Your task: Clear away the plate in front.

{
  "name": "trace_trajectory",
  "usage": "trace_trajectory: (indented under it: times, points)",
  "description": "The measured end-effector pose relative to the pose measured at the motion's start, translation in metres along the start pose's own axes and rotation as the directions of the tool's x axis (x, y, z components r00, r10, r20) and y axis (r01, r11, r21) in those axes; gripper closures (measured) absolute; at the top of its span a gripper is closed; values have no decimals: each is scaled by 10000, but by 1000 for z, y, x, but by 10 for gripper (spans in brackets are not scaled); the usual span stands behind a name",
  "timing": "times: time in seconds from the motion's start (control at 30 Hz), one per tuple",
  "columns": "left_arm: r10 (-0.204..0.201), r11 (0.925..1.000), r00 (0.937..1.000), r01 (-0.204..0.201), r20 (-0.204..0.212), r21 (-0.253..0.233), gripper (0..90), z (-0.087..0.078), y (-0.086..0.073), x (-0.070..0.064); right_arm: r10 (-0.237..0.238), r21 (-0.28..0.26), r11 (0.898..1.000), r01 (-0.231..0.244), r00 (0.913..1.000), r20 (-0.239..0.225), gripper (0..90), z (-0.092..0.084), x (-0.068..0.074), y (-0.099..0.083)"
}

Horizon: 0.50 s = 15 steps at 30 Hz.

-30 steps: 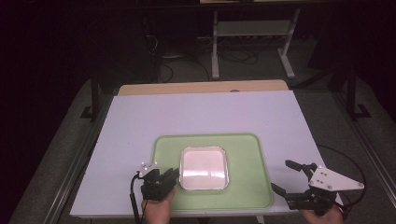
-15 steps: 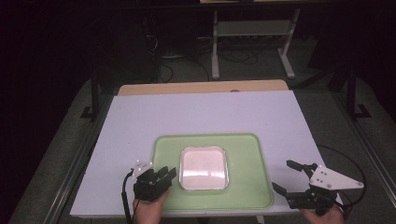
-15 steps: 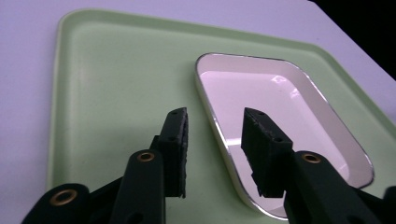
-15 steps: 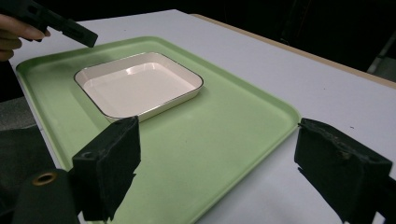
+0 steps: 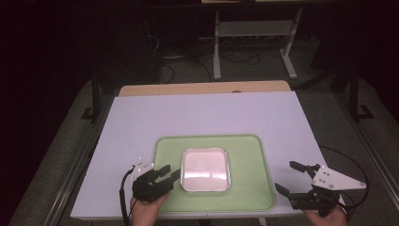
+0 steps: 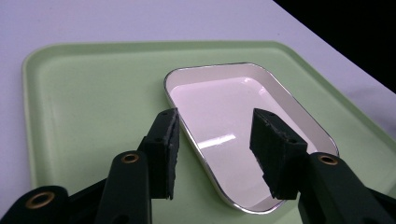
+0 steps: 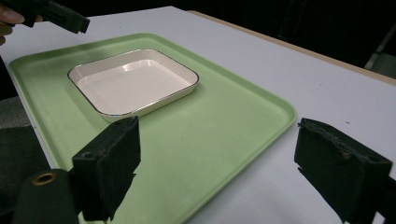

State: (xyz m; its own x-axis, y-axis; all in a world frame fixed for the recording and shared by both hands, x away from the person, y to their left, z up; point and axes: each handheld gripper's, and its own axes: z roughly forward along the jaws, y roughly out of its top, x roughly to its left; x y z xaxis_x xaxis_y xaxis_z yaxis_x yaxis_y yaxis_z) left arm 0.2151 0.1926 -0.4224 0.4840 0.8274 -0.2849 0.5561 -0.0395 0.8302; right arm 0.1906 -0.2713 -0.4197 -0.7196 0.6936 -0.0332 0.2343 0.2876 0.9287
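Dish rim lies between left gripper spread fingers.

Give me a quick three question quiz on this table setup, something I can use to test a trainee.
1. True or false: the white dish sits directly on the bare table.
2. Which tool is nearer the dish: A) left tool B) right tool?
3. Fill in: both tools' jaws are ____.

Key:
1. False; it sits on the green tray.
2. A; its jaws straddle the dish's rim in the left gripper view.
3. Open, holding nothing.
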Motion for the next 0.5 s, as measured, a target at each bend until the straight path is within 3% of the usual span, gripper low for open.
trace_trajectory:
  times: [0.23,0.3,0.5]
  points:
    - [834,9965,9951,-830,533,-107,468,-9,4,8,-8,61,10000,8,10000,22,137,1,-1,0]
    - [1126,9936,9933,-1127,269,22,446,-10,5,9,9,82,10000,-9,10000,23,137,2,-1,0]
    - [1289,9917,9907,-1286,439,-87,413,-15,4,16,-42,144,9999,42,10000,3,137,4,0,0]
